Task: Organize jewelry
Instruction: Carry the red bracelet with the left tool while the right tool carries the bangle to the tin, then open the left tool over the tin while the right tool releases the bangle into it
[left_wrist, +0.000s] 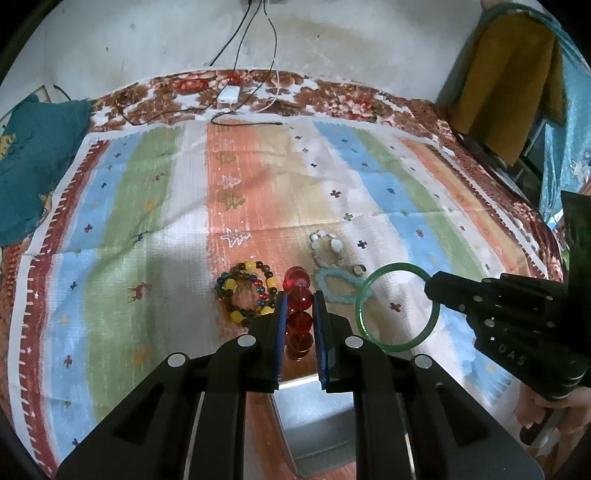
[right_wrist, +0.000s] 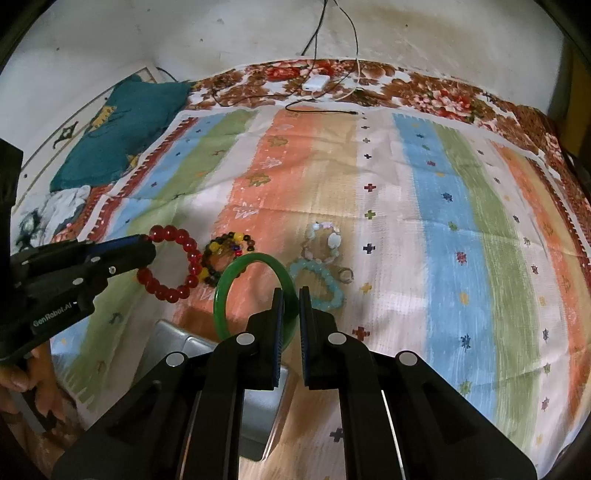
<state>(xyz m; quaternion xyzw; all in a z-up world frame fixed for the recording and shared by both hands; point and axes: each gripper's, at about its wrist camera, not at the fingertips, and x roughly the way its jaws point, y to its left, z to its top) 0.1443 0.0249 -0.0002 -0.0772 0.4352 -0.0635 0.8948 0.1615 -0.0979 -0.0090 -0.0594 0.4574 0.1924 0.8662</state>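
My left gripper (left_wrist: 300, 299) is shut on a red bead bracelet (left_wrist: 298, 314) and holds it edge-on above the cloth; the right wrist view shows the bracelet (right_wrist: 170, 263) hanging as a ring from the left gripper (right_wrist: 147, 243). My right gripper (right_wrist: 291, 293) is shut on a green bangle (right_wrist: 236, 275), which the left wrist view shows (left_wrist: 397, 304) held off the cloth by the right gripper (left_wrist: 430, 286). On the striped cloth lie a multicolour bead bracelet (left_wrist: 246, 293), a pale shell bracelet (left_wrist: 327, 247) and a light blue bead bracelet (left_wrist: 338, 286).
A grey metal tray (right_wrist: 192, 350) sits below both grippers at the near edge, also in the left wrist view (left_wrist: 314, 424). A small ring (right_wrist: 345, 274) lies by the blue bracelet. A white charger (left_wrist: 229, 94) with cables lies at the far edge. A teal pillow (left_wrist: 33, 166) is far left.
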